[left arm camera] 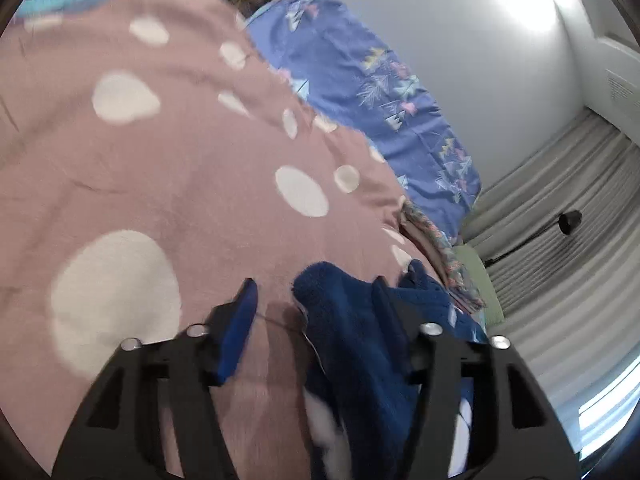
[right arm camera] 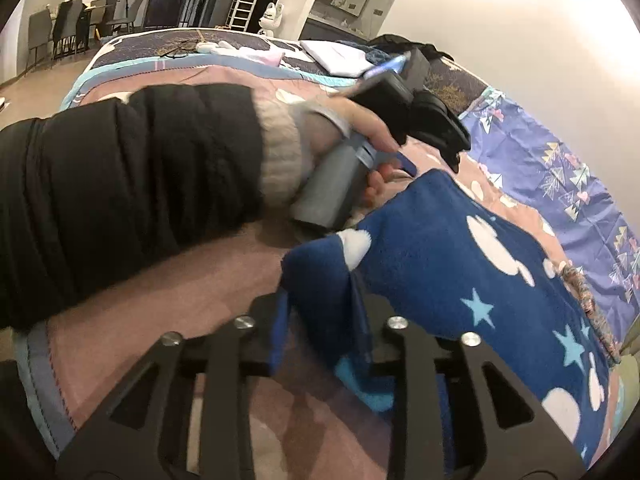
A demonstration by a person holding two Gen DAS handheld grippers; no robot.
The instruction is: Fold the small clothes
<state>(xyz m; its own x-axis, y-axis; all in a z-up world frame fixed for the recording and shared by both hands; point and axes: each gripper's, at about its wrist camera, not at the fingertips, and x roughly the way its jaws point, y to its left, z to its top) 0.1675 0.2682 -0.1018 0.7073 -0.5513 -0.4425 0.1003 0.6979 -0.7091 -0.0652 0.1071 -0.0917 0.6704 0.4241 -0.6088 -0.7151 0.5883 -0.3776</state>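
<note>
A navy fleece garment (right arm camera: 500,280) with white mouse-head shapes and pale blue stars lies on a pink-brown blanket (left arm camera: 180,160) with cream spots. In the right wrist view my right gripper (right arm camera: 324,320) has a bunched corner of this garment standing up between its fingers and filling the gap. A person's hand in a black sleeve (right arm camera: 140,184) holds my left gripper (right arm camera: 434,156) over the garment's far edge. In the left wrist view my left gripper (left arm camera: 316,304) is open. The garment (left arm camera: 352,320) lies against its right finger, and bare blanket shows beside its left finger.
A blue patterned sheet (left arm camera: 360,80) runs along the blanket's far side against a white wall (left arm camera: 460,60). Folded white clothes (right arm camera: 336,56) and dark items lie at the bed's far end. Chairs (right arm camera: 68,28) stand on the floor beyond.
</note>
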